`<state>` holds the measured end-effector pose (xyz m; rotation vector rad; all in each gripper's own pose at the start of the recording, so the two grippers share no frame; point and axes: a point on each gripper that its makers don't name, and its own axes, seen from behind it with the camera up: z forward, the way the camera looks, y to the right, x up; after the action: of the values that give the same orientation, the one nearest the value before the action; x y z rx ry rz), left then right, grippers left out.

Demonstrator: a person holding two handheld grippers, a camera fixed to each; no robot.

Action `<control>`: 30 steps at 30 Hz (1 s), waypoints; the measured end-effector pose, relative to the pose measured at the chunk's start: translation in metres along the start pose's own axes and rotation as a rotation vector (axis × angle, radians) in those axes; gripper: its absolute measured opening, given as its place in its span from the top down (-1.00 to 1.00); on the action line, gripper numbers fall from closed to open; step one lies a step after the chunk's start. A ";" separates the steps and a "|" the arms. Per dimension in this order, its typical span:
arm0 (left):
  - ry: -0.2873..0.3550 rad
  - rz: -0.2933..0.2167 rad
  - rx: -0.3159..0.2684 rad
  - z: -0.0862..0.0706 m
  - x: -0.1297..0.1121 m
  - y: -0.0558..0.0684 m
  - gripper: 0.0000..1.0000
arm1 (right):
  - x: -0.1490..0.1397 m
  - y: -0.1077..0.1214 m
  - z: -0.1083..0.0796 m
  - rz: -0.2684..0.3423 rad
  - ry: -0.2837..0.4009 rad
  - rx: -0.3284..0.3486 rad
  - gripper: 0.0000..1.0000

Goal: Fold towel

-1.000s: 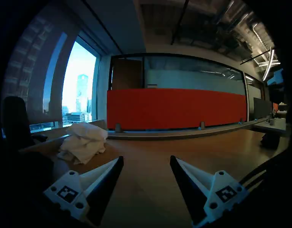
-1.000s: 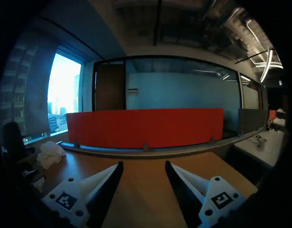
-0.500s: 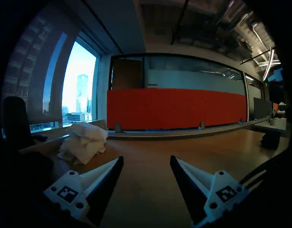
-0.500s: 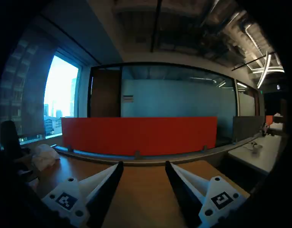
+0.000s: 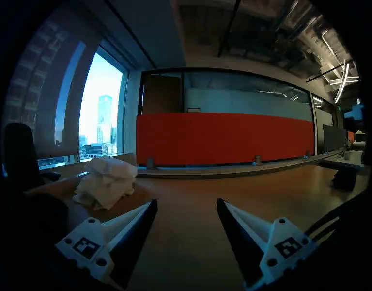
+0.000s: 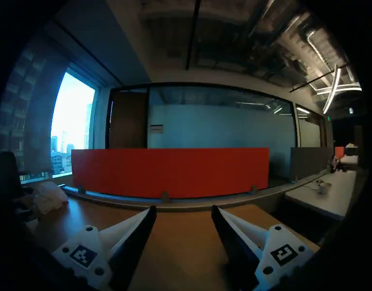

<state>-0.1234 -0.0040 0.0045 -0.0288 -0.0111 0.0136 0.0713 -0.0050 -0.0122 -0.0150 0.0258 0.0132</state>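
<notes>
Towel (image 5: 106,182): crumpled heap at left end of wooden desk (image 5: 263,189), near window (image 5: 101,121).
Left gripper (image 5: 186,201): spread wide, empty, short of heap.
Right gripper (image 6: 184,207): spread wide, empty, well apart.
Risk: pinching bunched layers, not a corner; dragging heap.

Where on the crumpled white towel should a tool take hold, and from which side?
Likely a low outer fold at the near edge of the towel, the open left tool coming in low over the desk from its right as the left gripper view shows it. It lies in a crumpled heap with no clear corner.
</notes>
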 end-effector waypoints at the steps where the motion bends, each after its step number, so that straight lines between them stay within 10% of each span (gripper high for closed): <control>1: 0.000 0.000 0.000 0.000 0.000 0.000 -0.81 | -0.005 0.001 0.000 0.005 0.000 0.003 -0.79; 30: -0.001 -0.001 0.000 0.000 0.001 0.003 -0.80 | -0.117 0.013 0.007 0.053 0.006 -0.002 -0.99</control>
<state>-0.1221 -0.0010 0.0047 -0.0291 -0.0118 0.0128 -0.0453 0.0067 -0.0021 -0.0160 0.0323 0.0666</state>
